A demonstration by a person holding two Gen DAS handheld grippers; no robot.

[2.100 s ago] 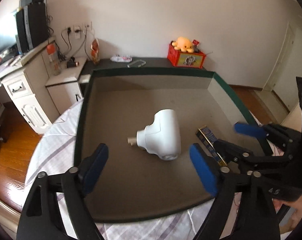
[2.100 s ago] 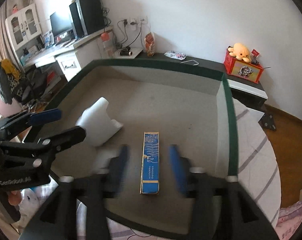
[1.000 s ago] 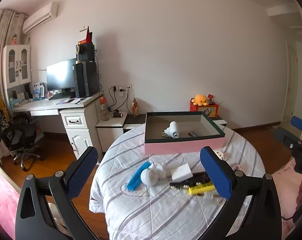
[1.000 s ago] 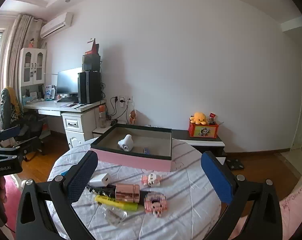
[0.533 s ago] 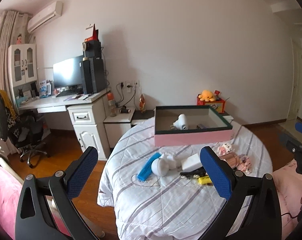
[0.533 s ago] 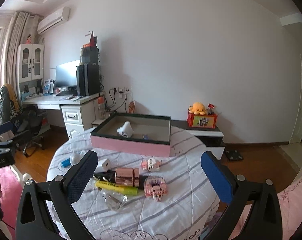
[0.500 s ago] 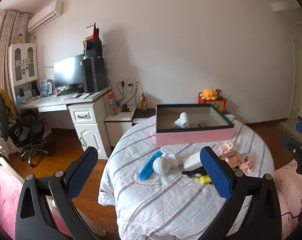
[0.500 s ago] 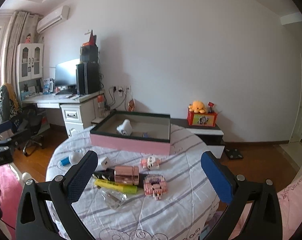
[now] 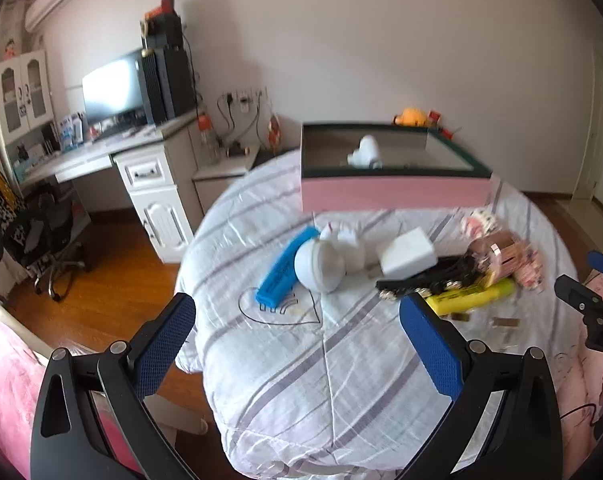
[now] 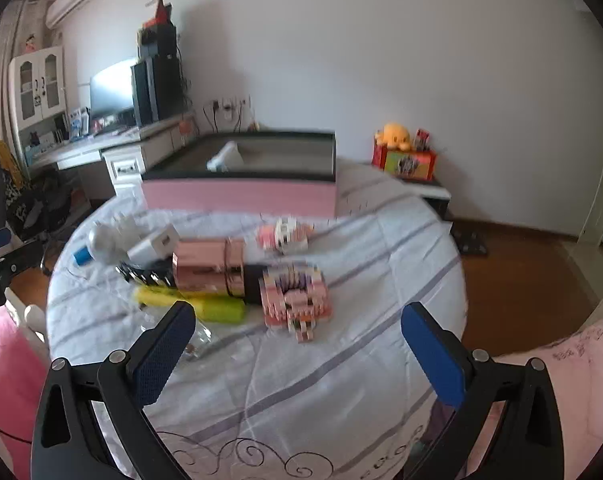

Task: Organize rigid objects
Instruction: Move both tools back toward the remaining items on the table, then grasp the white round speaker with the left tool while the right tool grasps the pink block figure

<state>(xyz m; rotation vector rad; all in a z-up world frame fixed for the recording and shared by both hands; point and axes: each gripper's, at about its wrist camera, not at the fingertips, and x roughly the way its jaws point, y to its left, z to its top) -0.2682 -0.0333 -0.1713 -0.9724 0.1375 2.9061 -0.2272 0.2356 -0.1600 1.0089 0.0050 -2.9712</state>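
A pink box (image 9: 393, 194) (image 10: 237, 198) with a dark green rim sits at the far side of a round table; a white plug-like thing (image 9: 365, 152) lies inside it. Loose items lie in front of it: a blue bar (image 9: 285, 266), a white round gadget (image 9: 321, 266), a white cube charger (image 9: 407, 256), a yellow marker (image 10: 193, 304), a rose-gold case (image 10: 209, 266) and pink brick models (image 10: 295, 294). My left gripper (image 9: 299, 344) hangs open above the near table edge. My right gripper (image 10: 297, 354) is open too, just short of the pink brick model. Both hold nothing.
The table wears a white striped cloth (image 9: 321, 380). A white desk with a monitor (image 9: 113, 92) stands at the left, an office chair (image 9: 41, 232) beside it. A red box with a yellow plush (image 10: 405, 156) sits on a low cabinet at the back right. Wooden floor surrounds the table.
Both grippers have come closer to the table and lower, so the loose items now look larger. The frames are blurred by this motion. Both stay open.
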